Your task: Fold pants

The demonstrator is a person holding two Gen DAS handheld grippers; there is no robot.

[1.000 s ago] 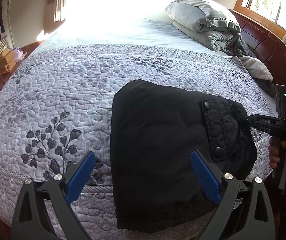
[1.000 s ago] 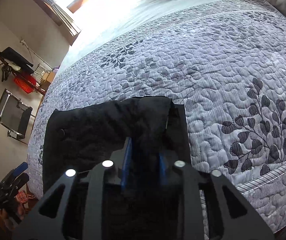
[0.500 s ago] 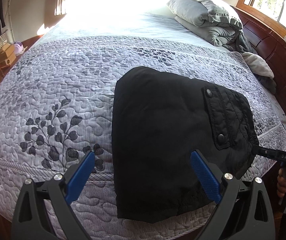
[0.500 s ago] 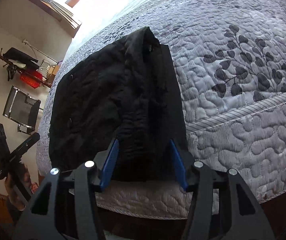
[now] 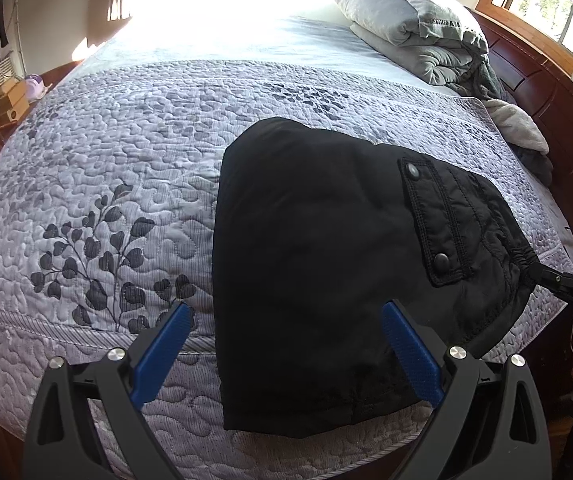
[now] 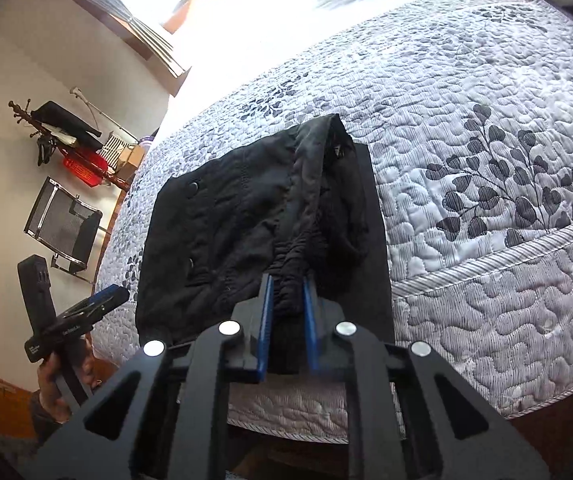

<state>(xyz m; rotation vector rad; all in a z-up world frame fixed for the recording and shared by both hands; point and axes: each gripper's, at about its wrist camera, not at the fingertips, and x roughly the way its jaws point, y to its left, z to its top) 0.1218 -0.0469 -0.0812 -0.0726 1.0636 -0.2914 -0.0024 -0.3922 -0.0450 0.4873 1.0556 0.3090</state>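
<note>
Right gripper, open half a second ago, now pinches gathered waistband of folded black quilted pants; left gripper hovers open, suggesting final adjustment.

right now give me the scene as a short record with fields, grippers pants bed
pants: black pants, folded into a compact bundle near the bed's edge
left gripper: left gripper, open, holding nothing
right gripper: right gripper, shut on the gathered waistband edge of the pants
surface: grey leaf-print quilt
background: grey folded bedding at the far end of the bed
</note>
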